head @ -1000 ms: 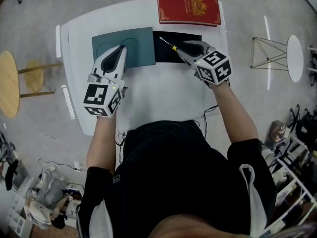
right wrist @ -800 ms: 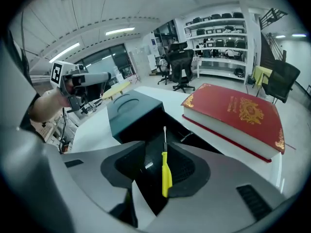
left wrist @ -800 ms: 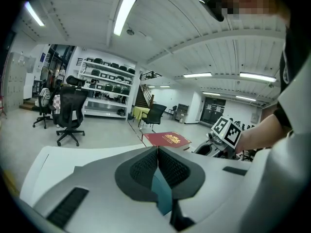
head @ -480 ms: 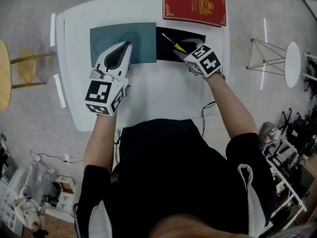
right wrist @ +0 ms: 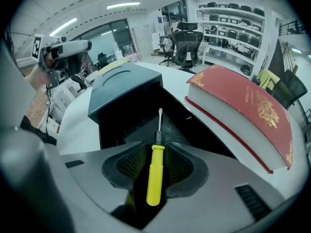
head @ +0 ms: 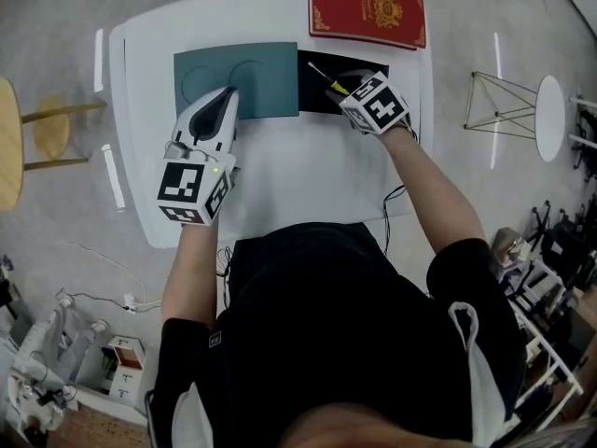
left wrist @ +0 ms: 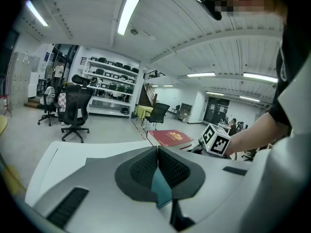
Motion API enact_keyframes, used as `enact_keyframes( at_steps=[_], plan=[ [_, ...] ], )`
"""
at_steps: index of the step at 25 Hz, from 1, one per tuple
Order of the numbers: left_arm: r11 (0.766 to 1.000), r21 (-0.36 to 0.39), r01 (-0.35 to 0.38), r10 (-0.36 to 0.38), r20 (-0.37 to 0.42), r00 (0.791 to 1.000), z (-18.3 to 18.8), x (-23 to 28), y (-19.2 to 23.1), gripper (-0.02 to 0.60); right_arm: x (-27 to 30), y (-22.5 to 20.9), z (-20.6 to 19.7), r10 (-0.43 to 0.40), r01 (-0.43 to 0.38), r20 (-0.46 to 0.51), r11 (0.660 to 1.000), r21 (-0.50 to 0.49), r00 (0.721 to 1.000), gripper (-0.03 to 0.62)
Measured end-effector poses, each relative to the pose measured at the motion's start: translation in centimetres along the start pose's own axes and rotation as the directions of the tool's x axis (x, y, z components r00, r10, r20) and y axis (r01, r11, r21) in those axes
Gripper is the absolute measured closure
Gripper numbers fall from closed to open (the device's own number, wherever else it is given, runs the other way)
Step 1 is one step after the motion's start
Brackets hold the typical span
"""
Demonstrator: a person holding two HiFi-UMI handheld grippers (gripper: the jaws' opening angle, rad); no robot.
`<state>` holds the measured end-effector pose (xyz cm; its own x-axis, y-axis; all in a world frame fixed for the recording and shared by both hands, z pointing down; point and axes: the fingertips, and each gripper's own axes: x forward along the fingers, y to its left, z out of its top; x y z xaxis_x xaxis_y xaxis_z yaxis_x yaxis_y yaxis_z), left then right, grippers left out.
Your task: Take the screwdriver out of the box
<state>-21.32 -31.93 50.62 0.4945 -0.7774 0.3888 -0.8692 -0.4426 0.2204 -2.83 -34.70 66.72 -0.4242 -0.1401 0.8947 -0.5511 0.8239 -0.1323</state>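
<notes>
A screwdriver [right wrist: 154,174] with a yellow handle lies lengthwise between the pads of my right gripper [right wrist: 156,147], blade pointing away over the black tray [right wrist: 121,125]. The jaws are closing on the handle. In the head view my right gripper [head: 341,84] dips steeply into the black tray [head: 312,101], and the screwdriver [head: 334,86] sticks out up-left. My left gripper [head: 228,93] rests on the teal cover [head: 270,73] of the box. Its pads meet at the tip of the left gripper [left wrist: 158,152], with a teal sliver [left wrist: 160,188] pinched between them.
A thick red book [head: 367,7] lies at the white table's [head: 298,175] far edge, right behind the tray. A wooden stool [head: 14,143] stands at left. A wire stand and a small round table [head: 553,108] stand at right. A cable [head: 392,203] hangs off the near edge.
My right gripper has sunk toward the black tray and tipped steeper, the screwdriver still between its jaws. The left gripper has stayed on the teal cover.
</notes>
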Motion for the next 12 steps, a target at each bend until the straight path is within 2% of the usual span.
enact_keyframes(
  at_steps=[2, 9, 12],
  plan=[
    [1.000, -0.003, -0.007, 0.007, 0.004, 1.000, -0.1, -0.7, 0.1, 0.565, 0.1, -0.2, -0.1, -0.023, 0.023, -0.006, 1.000, -0.016, 1.000, 0.480],
    [1.000, -0.002, -0.018, 0.018, 0.040, 0.999, 0.5, -3.5, -0.1, 0.565, 0.1, 0.2, -0.2, -0.090, 0.088, -0.024, 0.993, -0.077, 0.996, 0.507],
    [1.000, 0.009, -0.022, 0.021, 0.063, 0.998, 1.1, -5.3, -0.3, 0.565, -0.8, 0.2, 0.0, -0.133, 0.133, -0.002, 0.989, -0.068, 0.991, 0.507]
  ],
)
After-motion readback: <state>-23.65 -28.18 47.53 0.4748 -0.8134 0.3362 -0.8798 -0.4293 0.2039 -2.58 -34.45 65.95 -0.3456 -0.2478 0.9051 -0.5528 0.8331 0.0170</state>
